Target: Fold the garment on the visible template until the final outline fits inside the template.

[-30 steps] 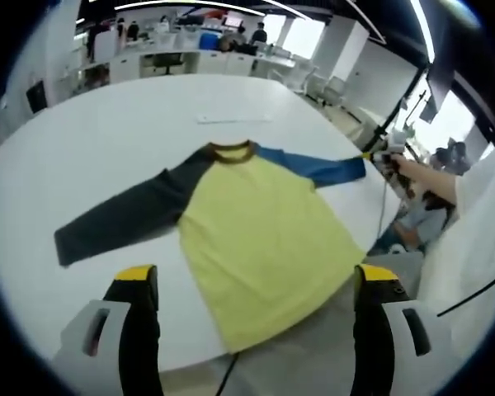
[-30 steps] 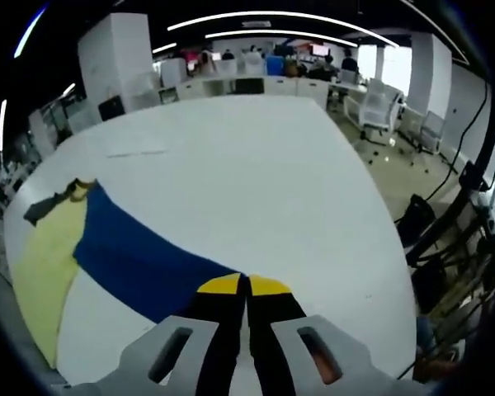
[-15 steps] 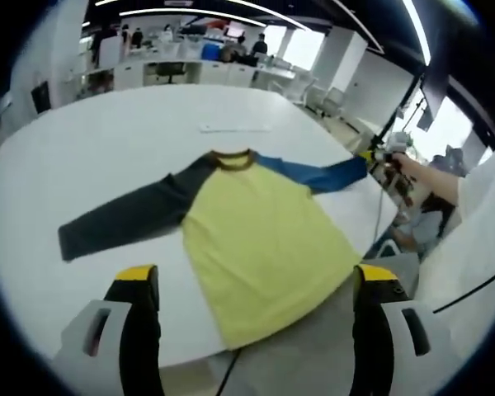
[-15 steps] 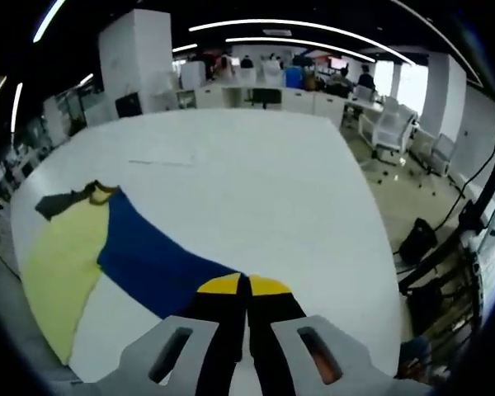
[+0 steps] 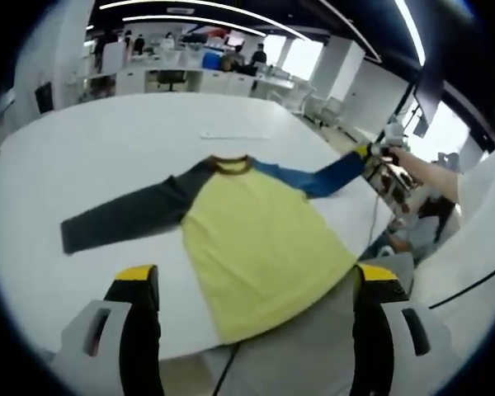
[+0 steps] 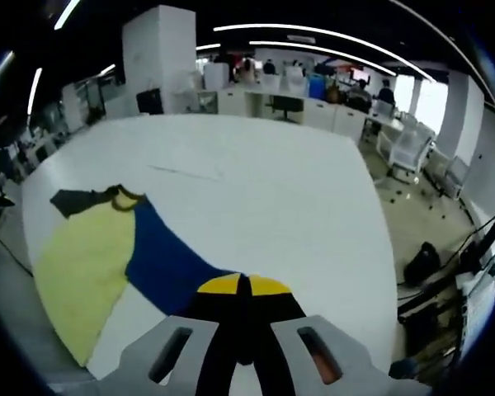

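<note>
Right now your right gripper is clamped on the shirt's blue sleeve. Your left gripper hangs with jaws apart over the yellow shirt on the white table.

Shirt on white table

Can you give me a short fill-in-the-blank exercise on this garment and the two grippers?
The right gripper is shut on the shirt's ____ sleeve.
The left gripper hangs ____, jaws apart, above the white table.
The shirt's body is ____.
The other sleeve is dark ____.

Missing words: blue; open; yellow; grey
</note>
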Tool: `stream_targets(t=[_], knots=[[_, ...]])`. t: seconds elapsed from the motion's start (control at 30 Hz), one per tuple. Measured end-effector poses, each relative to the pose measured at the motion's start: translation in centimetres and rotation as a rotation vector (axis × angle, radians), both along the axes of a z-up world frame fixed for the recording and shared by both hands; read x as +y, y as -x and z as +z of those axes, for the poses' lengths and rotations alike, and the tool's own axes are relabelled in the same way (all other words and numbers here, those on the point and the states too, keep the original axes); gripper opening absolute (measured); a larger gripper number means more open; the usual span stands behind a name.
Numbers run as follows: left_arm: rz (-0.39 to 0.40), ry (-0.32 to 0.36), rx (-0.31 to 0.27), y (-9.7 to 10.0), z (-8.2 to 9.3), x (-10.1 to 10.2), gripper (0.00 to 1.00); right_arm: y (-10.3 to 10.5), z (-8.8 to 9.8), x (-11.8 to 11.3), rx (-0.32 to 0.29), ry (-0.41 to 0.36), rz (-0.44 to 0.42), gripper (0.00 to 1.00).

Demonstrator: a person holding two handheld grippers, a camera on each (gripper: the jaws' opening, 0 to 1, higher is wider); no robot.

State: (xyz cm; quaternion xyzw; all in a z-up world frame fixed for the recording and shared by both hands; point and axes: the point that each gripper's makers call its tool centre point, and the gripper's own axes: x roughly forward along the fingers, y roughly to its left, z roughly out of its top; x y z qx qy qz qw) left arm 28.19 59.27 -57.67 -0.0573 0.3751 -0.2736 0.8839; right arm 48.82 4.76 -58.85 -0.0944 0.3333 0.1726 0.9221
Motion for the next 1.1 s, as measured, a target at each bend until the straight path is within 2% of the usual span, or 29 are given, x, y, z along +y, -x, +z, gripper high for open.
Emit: stream_targets(t=[0.37,0.7,0.83,1.1], knots=[[0.001,0.021,-0.006,1.9,-0.2,0.4,0.94,-0.8,3.7,1.3,-0.039,0.041,0.028,0.02],[0.005,0.028,-0.022,2.7,0.2,1.2,0.94,-1.9,6.2,4.6,-0.061,0.08,0.104,0.02],[0.011,0.03,-0.022,3.3,0.2,2.0,0.94,-2.8,7.4,6.7,-0.074,0.103,0.148,0.02],[0.023,0.028,-0.022,4.2,0.3,3.1,0.94,-5.2,8.9,8.9,-0.068,0.14,0.222,0.02]])
